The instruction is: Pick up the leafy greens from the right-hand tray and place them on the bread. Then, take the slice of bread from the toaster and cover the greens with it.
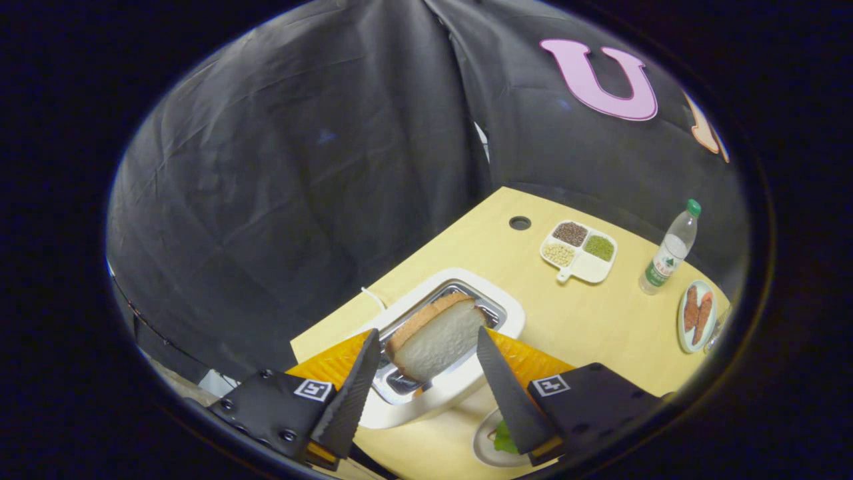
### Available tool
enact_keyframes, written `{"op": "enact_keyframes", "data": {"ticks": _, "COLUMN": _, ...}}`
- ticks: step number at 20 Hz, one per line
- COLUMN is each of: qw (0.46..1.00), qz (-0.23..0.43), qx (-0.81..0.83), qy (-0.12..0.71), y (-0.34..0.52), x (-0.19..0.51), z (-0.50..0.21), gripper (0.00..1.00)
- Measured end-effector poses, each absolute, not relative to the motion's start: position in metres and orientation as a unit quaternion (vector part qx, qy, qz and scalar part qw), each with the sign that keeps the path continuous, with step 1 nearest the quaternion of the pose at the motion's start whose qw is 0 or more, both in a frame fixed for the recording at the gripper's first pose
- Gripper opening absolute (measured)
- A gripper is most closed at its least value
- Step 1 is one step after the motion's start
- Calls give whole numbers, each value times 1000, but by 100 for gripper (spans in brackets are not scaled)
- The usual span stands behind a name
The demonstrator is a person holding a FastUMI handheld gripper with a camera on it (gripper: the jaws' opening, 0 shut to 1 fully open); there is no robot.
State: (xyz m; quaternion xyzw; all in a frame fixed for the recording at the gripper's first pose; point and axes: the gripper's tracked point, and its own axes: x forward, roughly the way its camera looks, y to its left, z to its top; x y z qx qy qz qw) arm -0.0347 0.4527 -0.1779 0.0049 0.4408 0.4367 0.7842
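The claw [426, 357] stood wide open, its fingers on either side of the bread slice [436, 339] without touching it. The slice leaned in the slot of the white toaster [496, 312] on the tabletop [600, 320]. Leafy greens [504, 440] lay on a plate [483, 445] behind one finger.

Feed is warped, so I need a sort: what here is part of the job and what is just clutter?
Job: bread slice leaning in the toaster, between the open claw fingers, untouched; greens on a plate.

Clutter: bottle, divided seed dish, plate of sausages.
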Motion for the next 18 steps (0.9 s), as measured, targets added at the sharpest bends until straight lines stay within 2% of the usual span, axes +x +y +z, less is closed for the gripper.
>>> {"op": "enact_keyframes", "data": {"ticks": 12, "qw": 790, "qz": 418, "qx": 2, "qy": 449, "y": 473, "x": -28, "z": -184, "gripper": 93}}
{"op": "enact_keyframes", "data": {"ticks": 18, "qw": 785, "qz": 401, "qx": -5, "qy": 472, "y": 473, "x": -29, "z": -197, "gripper": 77}}
